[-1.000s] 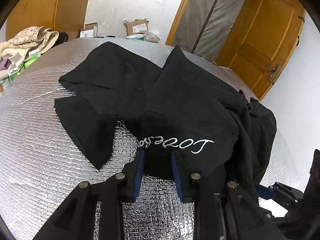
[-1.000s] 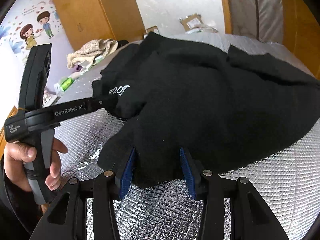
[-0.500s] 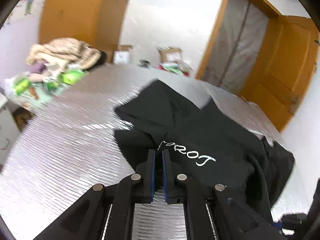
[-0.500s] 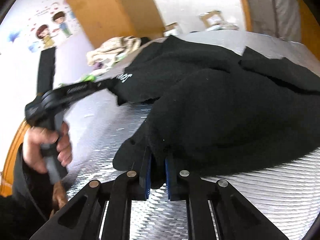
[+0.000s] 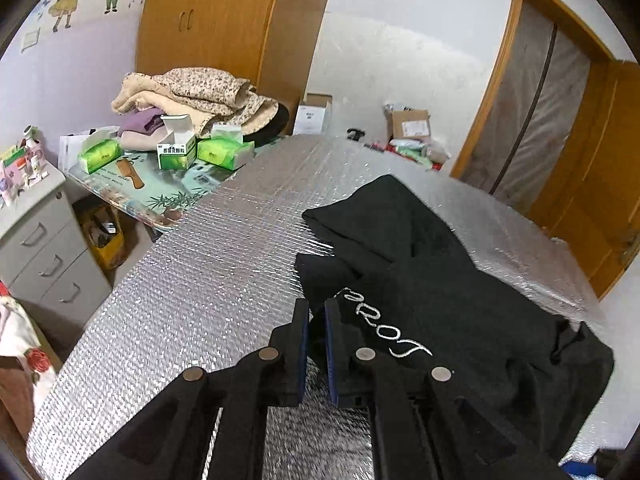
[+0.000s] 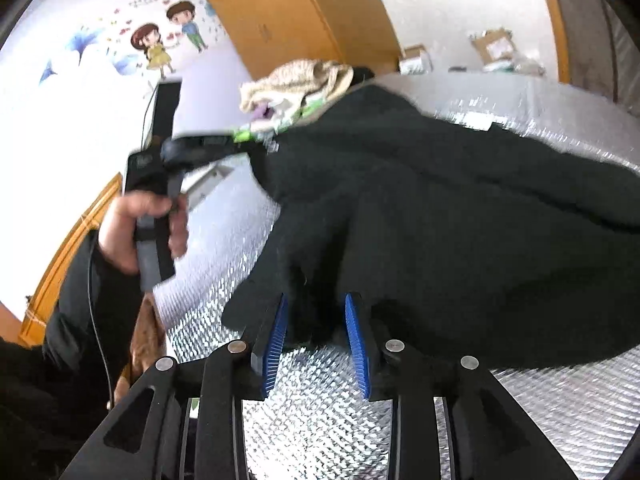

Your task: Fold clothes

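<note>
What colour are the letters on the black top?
White, stitched on the black top; clearest in the left wrist view.

Both grippers are black linkage frames with round silver pivot pins and ribbed blue pads [image 6: 276,332]. The person's left hand [image 6: 136,232] emerges from a dark sleeve [image 6: 80,300] trailed by a thin cable.

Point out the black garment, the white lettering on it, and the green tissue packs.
black garment [image 6: 460,216]: right wrist view, middle of the bunched cloth.
white lettering [image 5: 384,330]: left wrist view, mid-word.
green tissue packs [image 5: 225,152]: left wrist view, front face of one pack.
</note>
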{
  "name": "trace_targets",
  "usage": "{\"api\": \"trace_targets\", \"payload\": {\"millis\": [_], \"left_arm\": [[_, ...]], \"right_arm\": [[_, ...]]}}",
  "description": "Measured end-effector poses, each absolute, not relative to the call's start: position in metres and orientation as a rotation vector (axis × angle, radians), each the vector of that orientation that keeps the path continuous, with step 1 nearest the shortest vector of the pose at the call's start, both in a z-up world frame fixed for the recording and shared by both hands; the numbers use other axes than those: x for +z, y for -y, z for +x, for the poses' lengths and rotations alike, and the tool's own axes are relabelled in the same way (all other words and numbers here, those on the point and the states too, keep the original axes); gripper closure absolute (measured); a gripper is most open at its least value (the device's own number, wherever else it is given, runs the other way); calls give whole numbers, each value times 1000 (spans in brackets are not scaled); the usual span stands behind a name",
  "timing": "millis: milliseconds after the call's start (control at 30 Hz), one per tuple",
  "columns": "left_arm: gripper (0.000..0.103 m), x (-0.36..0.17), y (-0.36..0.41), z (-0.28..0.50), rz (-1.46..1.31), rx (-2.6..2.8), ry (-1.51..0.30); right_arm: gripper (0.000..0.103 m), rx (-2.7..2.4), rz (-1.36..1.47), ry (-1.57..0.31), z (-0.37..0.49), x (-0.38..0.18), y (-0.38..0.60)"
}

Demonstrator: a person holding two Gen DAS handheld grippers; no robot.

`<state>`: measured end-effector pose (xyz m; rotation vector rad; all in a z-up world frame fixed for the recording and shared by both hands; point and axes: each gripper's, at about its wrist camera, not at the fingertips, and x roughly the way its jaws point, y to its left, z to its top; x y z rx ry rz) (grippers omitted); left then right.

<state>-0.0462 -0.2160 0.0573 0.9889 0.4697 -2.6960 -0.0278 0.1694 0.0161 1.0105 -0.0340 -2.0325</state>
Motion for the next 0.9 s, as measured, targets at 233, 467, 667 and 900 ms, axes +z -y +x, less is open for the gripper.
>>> {"api": "trace_targets", "payload": {"millis": [233,467,667,900], "left_arm": [[95,73,190,-2,911,-2776,-515],[95,43,99,13,1204,-3043,-516],[96,8,72,7,1410,-2980,-436],[101,7,79,18,1328,-2943,-232]], "right_arm": [[70,-2200,1052,71,-52,14,-196],[65,-2280,1109,75,-66,6,-208],[65,-2358,1164,63,-79,-4,-215],[65,-2379,1212,60,-82,-10,-222]]}}
